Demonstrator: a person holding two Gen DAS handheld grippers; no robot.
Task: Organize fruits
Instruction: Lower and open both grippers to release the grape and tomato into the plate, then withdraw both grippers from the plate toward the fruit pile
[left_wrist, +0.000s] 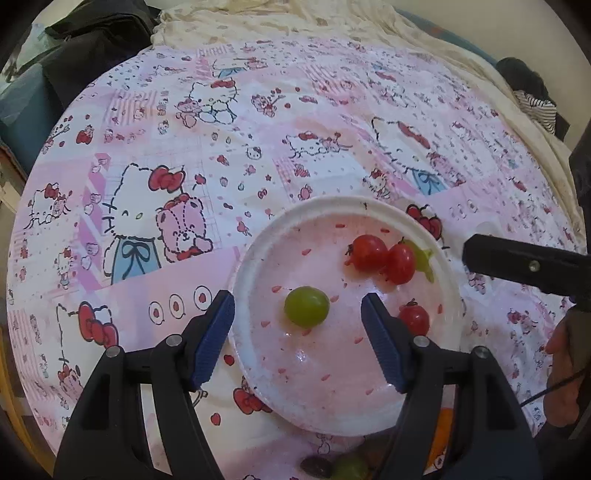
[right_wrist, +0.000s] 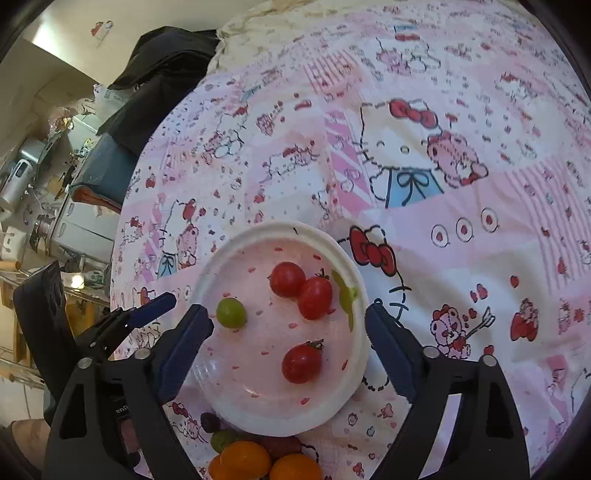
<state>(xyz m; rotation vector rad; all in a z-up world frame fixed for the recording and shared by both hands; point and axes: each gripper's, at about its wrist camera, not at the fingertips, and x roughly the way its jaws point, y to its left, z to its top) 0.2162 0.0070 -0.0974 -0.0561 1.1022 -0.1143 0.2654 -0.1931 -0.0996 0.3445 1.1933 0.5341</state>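
Observation:
A white plate with a pink speckled centre (left_wrist: 255, 236) (right_wrist: 354, 373) lies on the cartoon-print cloth. On it are a green grape (left_wrist: 306, 306) (right_wrist: 231, 313), two touching red cherry tomatoes (left_wrist: 384, 256) (right_wrist: 301, 290), a third red tomato (left_wrist: 414, 319) (right_wrist: 301, 363) and a green fruit fork (left_wrist: 423, 258) (right_wrist: 345, 297). My left gripper (left_wrist: 297, 306) is open above the plate, the grape between its jaws, not touching. My right gripper (right_wrist: 290, 325) is open over the plate, empty. A right finger (left_wrist: 524, 266) shows in the left wrist view.
Loose fruit lies off the plate's near edge: orange fruits (right_wrist: 266, 461), a green grape (left_wrist: 349, 467) (right_wrist: 221, 439) and dark grapes (left_wrist: 316, 466) (right_wrist: 209, 421). A cream blanket (left_wrist: 295, 22) and dark clothing (right_wrist: 162, 74) lie at the far side. Cluttered shelves (right_wrist: 37, 184) stand at the left.

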